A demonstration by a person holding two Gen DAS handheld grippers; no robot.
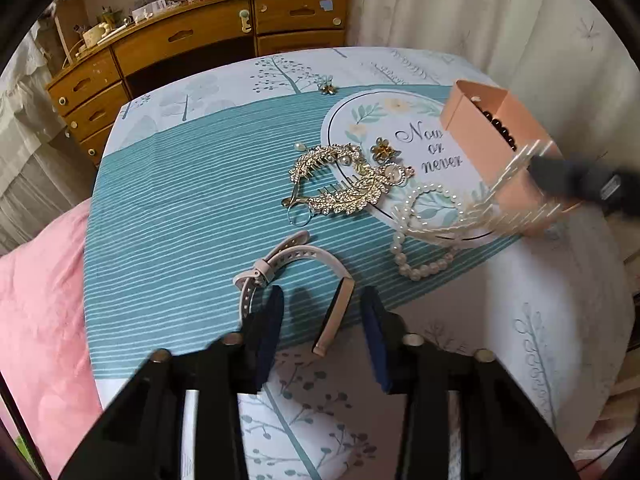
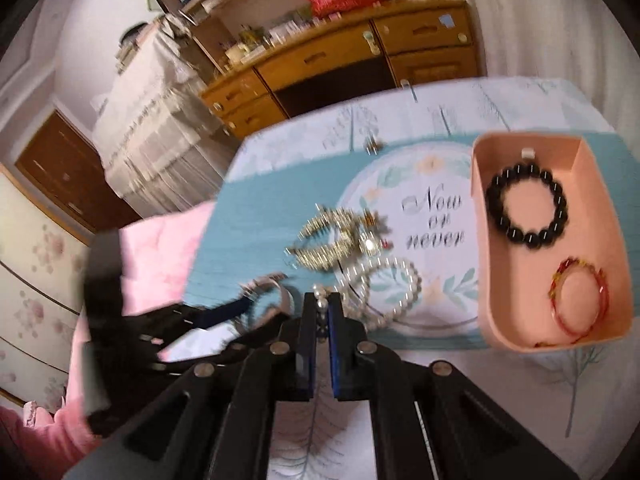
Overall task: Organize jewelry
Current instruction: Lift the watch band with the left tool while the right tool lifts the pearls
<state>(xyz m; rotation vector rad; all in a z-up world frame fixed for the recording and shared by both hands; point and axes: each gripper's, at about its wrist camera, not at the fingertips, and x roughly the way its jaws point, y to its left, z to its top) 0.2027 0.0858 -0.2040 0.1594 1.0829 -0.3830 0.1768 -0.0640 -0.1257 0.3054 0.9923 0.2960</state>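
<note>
A pink box (image 2: 520, 320) stands at the table's right and holds a black bead bracelet (image 2: 526, 204) and a red bangle (image 2: 580, 300). My right gripper (image 2: 320, 316) is shut on a pearl necklace (image 2: 396, 280) and lifts one end; the strand (image 1: 424, 240) looks blurred in the left wrist view, stretched toward the box (image 1: 480, 132). My left gripper (image 1: 320, 304) is open, its fingers either side of a pale pink watch (image 1: 296, 264). Two gold rhinestone hair combs (image 1: 340, 180) lie mid-table, with a gold flower earring (image 1: 384, 150) beside them.
Another small flower piece (image 1: 329, 87) lies near the table's far edge. A wooden dresser (image 1: 200, 48) stands behind the table. A pink quilt (image 1: 40, 300) lies to the left. Curtains hang at the right.
</note>
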